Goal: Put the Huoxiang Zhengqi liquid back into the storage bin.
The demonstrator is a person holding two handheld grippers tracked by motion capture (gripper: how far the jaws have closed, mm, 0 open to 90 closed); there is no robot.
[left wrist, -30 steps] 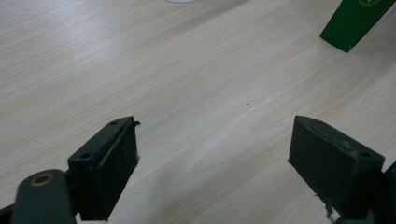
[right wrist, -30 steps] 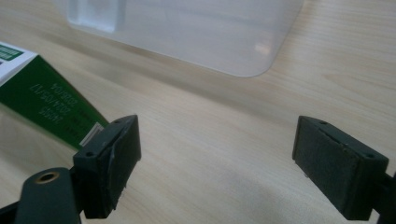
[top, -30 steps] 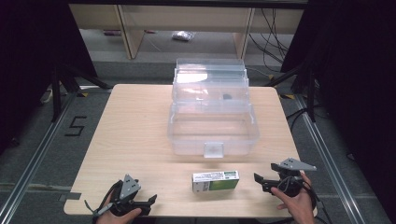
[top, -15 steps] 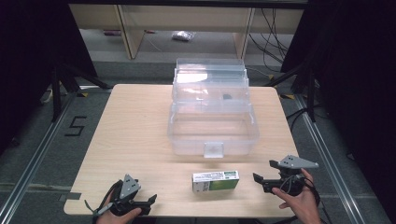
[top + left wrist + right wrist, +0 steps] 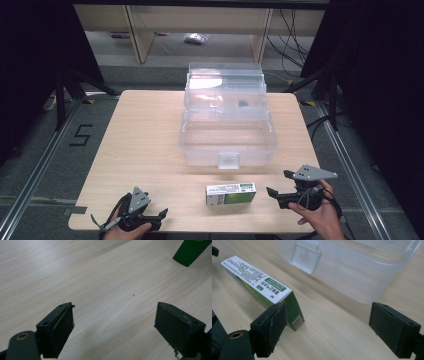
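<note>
A green and white carton (image 5: 231, 194) lies flat near the table's front edge, its long side across the table. My right gripper (image 5: 277, 187) stands open just right of it, jaws pointing at the carton's end. In the right gripper view the carton (image 5: 263, 291) lies beside the left jaw, with bare wood between the jaws. My left gripper (image 5: 161, 216) rests open at the front left, held by a hand; its own view has bare table between the jaws (image 5: 115, 325) and a green corner of the carton (image 5: 190, 251) at top right.
A clear plastic storage box (image 5: 227, 135) with its lid open stands mid-table behind the carton; its front latch (image 5: 305, 255) shows in the right gripper view. The wooden table (image 5: 135, 150) has free room on the left. Shelves and cables lie beyond the far edge.
My right gripper has dropped slightly lower and nearer the front edge. The carton, the box and my left gripper have stayed put.
</note>
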